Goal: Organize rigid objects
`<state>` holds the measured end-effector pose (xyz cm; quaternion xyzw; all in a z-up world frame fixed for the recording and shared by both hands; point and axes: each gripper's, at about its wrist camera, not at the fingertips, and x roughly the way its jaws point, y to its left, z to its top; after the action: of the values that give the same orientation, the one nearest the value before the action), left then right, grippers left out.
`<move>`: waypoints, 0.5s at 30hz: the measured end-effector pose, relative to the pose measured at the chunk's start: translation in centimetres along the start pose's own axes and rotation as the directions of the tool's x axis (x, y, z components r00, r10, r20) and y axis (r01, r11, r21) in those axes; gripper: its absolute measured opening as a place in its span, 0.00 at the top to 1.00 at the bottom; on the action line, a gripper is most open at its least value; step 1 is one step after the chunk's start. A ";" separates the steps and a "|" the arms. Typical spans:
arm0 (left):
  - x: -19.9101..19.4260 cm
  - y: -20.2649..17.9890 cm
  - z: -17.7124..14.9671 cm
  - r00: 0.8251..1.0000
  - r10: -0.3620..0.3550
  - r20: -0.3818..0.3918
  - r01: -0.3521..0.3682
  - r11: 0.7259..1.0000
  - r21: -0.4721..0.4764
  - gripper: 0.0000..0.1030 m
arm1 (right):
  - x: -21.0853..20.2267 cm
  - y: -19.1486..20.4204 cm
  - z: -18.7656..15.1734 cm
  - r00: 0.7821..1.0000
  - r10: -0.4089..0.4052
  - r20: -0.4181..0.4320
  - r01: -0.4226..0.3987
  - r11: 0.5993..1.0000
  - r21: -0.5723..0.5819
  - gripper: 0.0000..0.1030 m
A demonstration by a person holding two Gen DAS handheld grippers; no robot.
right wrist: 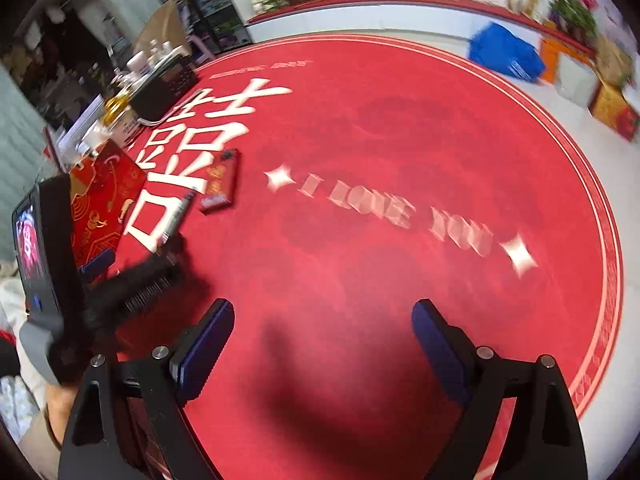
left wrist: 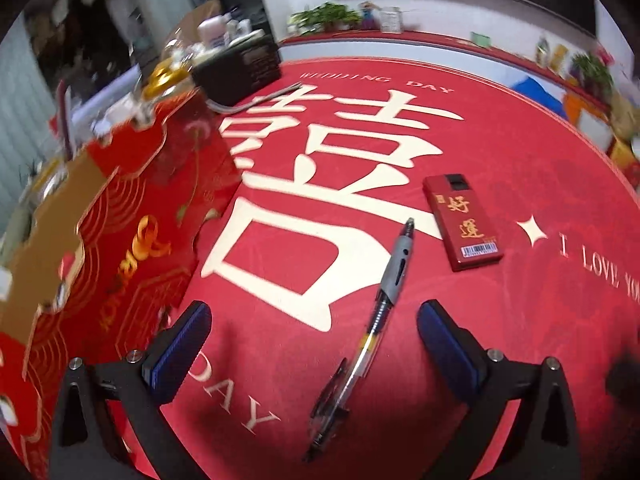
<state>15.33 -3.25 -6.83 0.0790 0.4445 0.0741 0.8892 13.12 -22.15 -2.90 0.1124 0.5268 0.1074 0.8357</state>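
Note:
A clear and grey retractable pen (left wrist: 372,320) lies on the round red mat (left wrist: 360,152), running between my left gripper's fingers. My left gripper (left wrist: 314,320) is open, low over the mat, with the pen's clip end under it. A flat red lighter (left wrist: 462,222) with gold characters lies just beyond the pen's tip. A red and gold gift box (left wrist: 120,240) stands at the left. In the right wrist view my right gripper (right wrist: 323,322) is open and empty over bare mat (right wrist: 400,140). The pen (right wrist: 178,214), the lighter (right wrist: 220,182) and the left gripper (right wrist: 132,280) show far left.
A black box (left wrist: 240,68) with bottles and a gold-lidded jar behind it sits at the mat's far left edge. A red ledge with plants (left wrist: 324,16) runs along the back wall. A blue bin (right wrist: 504,56) and boxes (right wrist: 612,108) stand on the floor at the right.

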 end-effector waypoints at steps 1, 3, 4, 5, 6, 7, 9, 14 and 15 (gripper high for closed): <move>0.0 0.0 0.0 1.000 0.020 0.011 -0.020 1.000 0.011 0.00 | 0.4 0.7 0.8 1.000 0.000 -0.005 0.000 1.000 -0.014 0.11; 0.1 0.2 -0.1 0.998 0.064 0.026 -0.064 0.998 0.011 0.00 | 1.5 2.0 2.5 1.000 0.001 -0.012 -0.002 1.000 -0.031 0.11; 0.1 0.6 -0.1 0.997 0.076 0.030 -0.076 0.997 -0.002 0.00 | 2.3 2.9 3.5 1.000 0.003 -0.021 -0.004 0.999 -0.049 0.11; 0.2 1.0 -0.1 0.997 0.066 0.025 -0.066 0.998 -0.017 0.00 | 3.0 3.7 4.2 0.999 -0.008 -0.036 0.006 0.998 -0.064 0.11; 0.4 1.3 -0.1 0.998 0.053 0.018 -0.052 0.998 -0.035 0.00 | 3.8 4.4 4.8 0.999 -0.022 -0.044 0.019 0.996 -0.083 0.11; 0.4 1.5 -0.1 0.999 0.042 0.015 -0.041 0.998 -0.044 0.00 | 4.6 5.2 5.4 0.998 -0.033 -0.049 0.027 0.994 -0.104 0.11; 0.4 1.4 -0.2 0.999 0.042 0.021 -0.041 0.999 -0.036 0.00 | 6.3 6.5 6.4 0.996 -0.058 -0.073 0.047 0.989 -0.143 0.11; 0.3 1.7 -0.4 0.999 0.045 0.022 -0.044 0.998 -0.054 0.00 | 10.0 9.5 7.1 0.983 -0.147 -0.112 0.113 0.958 -0.264 0.12; 0.3 1.8 -0.4 0.999 0.038 0.020 -0.037 0.998 -0.060 0.00 | 10.2 9.9 7.1 0.981 -0.161 -0.104 0.126 0.950 -0.287 0.13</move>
<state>15.11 -1.42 -6.97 0.0617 0.4312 0.1032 0.8942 23.25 -10.20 -5.66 -0.0523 0.5649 0.1262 0.8138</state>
